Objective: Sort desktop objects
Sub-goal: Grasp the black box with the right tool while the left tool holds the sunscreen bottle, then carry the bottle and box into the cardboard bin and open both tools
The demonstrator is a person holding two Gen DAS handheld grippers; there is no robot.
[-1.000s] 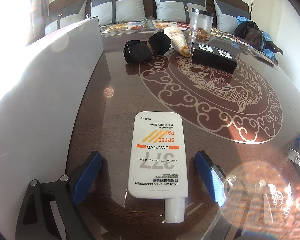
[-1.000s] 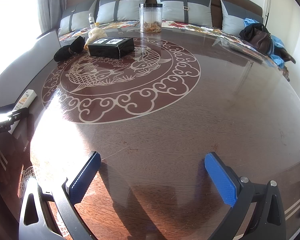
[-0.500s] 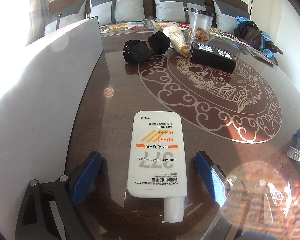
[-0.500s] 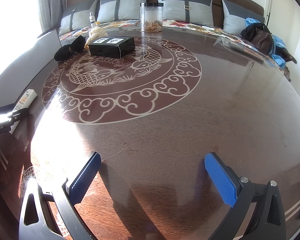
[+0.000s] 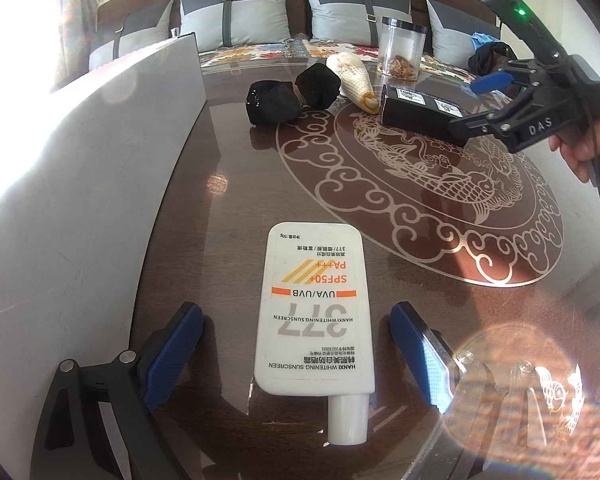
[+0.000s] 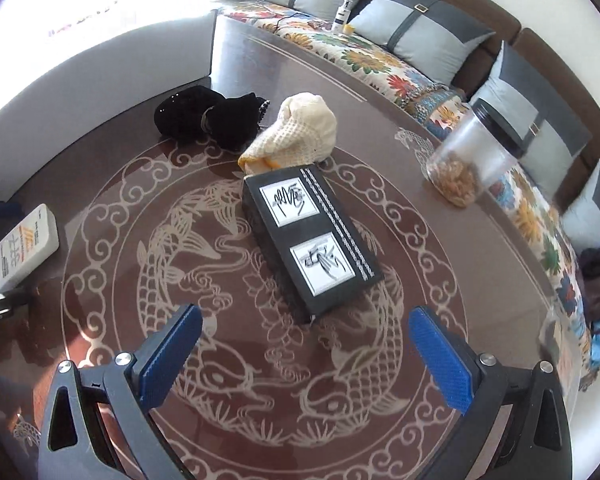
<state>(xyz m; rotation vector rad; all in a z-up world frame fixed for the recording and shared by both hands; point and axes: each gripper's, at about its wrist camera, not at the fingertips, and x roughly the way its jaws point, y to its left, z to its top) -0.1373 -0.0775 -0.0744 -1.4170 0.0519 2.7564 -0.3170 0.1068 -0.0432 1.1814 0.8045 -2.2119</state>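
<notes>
My right gripper (image 6: 304, 354) has swung from bare desk to above the black box (image 6: 310, 240), jaws apart, likely next pick. Left gripper (image 5: 296, 356) unchanged, jaws apart astride the sunscreen (image 5: 314, 308).

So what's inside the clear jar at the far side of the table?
The clear jar with a black lid holds a low layer of brownish, dried-looking pieces at the bottom; the rest looks empty. What they are is too blurred to tell.

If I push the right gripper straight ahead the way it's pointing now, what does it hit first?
Most likely the black box: it lies centred ahead of the right gripper, whose jaws are open and empty. The gripper looks raised above the table, so depth is uncertain; it could touch the tabletop first.
</notes>
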